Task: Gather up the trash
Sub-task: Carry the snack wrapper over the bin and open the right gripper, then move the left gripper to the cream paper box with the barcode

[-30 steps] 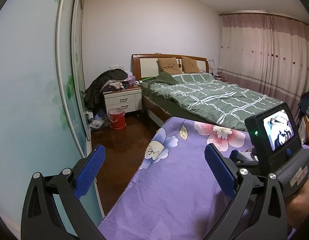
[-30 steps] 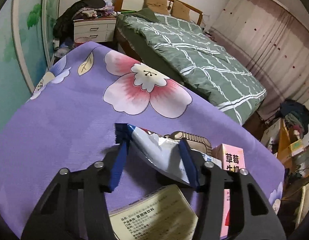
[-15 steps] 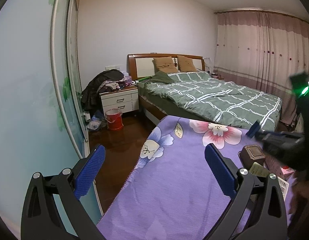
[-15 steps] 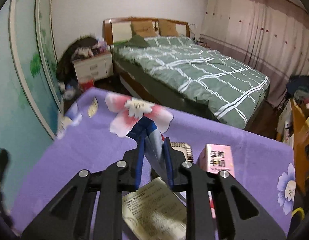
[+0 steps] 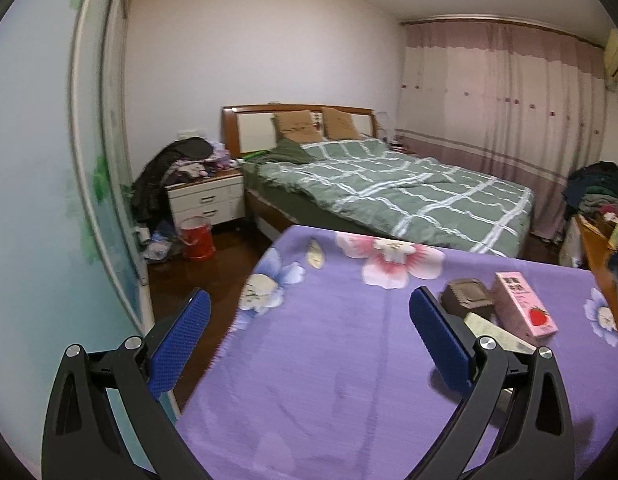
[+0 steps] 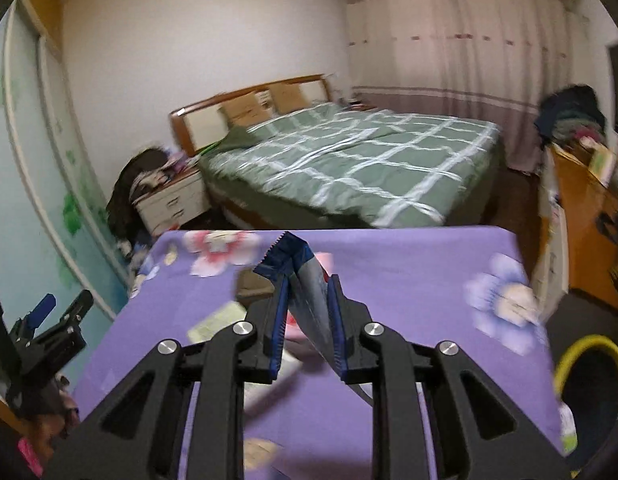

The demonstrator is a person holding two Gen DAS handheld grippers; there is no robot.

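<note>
My left tool (image 5: 309,330) has black skeletal arms with triangular cut-outs, silver screws at the pivots, and flat blue pads (image 5: 181,336) with a fine dimpled texture. My right tool (image 6: 307,320) is the same build: black linkages, silver screws, and blue pads (image 6: 279,320) with toothed edges.

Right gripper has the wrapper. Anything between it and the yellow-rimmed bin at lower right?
Nothing visible. The wrapper is pinched in the right gripper above the purple cloth; the yellow-rimmed bin sits just past the cloth's right edge, open-topped.
</note>
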